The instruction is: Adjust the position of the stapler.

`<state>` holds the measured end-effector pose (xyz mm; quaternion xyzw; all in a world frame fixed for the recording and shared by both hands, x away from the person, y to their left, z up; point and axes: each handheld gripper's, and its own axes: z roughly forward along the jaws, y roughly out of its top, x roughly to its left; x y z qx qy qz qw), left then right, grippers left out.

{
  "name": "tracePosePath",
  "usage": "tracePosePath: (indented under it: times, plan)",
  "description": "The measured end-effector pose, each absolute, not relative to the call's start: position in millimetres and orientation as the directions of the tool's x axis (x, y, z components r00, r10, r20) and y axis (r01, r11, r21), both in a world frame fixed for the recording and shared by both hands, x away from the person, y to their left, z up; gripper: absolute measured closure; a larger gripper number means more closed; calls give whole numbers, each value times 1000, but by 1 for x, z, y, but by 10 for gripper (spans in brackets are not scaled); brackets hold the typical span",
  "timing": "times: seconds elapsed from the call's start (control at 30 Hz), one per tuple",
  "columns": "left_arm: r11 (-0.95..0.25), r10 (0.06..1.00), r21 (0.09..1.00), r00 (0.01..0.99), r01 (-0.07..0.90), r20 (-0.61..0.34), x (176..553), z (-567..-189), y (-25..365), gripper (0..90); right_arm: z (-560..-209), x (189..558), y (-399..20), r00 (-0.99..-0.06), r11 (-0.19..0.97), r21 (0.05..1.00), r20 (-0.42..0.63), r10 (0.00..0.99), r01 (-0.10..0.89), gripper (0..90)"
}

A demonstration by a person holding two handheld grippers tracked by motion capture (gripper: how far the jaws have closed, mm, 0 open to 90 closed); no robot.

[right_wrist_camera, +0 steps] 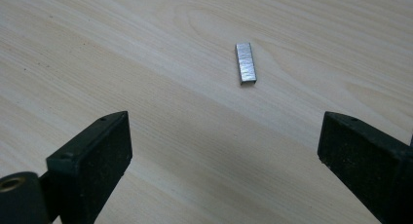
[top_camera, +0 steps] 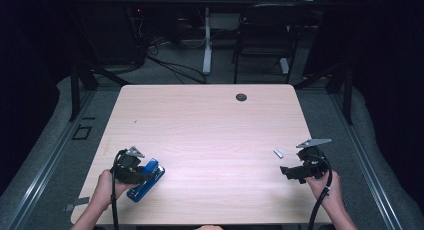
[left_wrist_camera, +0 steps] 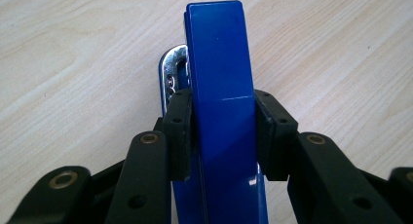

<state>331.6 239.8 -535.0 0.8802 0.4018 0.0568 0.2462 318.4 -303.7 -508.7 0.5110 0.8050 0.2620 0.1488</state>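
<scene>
On the pale wooden table (top_camera: pixel 210 135), the left gripper (top_camera: pixel 142 176) near the front left corner clamps its pads on both sides of the blue stapler (left_wrist_camera: pixel 221 112), while the right gripper (top_camera: pixel 289 173), jaws spread wide and empty, faces what looks like a strip of staples (right_wrist_camera: pixel 245 63) lying just ahead.

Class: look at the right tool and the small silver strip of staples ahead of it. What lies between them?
Nothing: bare pale wooden table separates the open right tool from the small silver strip of staples, as the right gripper view shows.
</scene>
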Motion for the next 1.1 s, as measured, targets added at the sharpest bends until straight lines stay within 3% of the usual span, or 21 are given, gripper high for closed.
tracePosePath:
  times: [0.67, 1.1]
  plan:
    - [-629, 666, 496, 744, 599, -54, 339, -535, 227, 649, -512, 320, -301, -446, 356, 557, 29, 895, 750, 53]
    - [-646, 619, 514, 781, 564, -79, 351, -538, 216, 654, -513, 321, -300, -461, 367, 550, 36, 887, 750, 45]
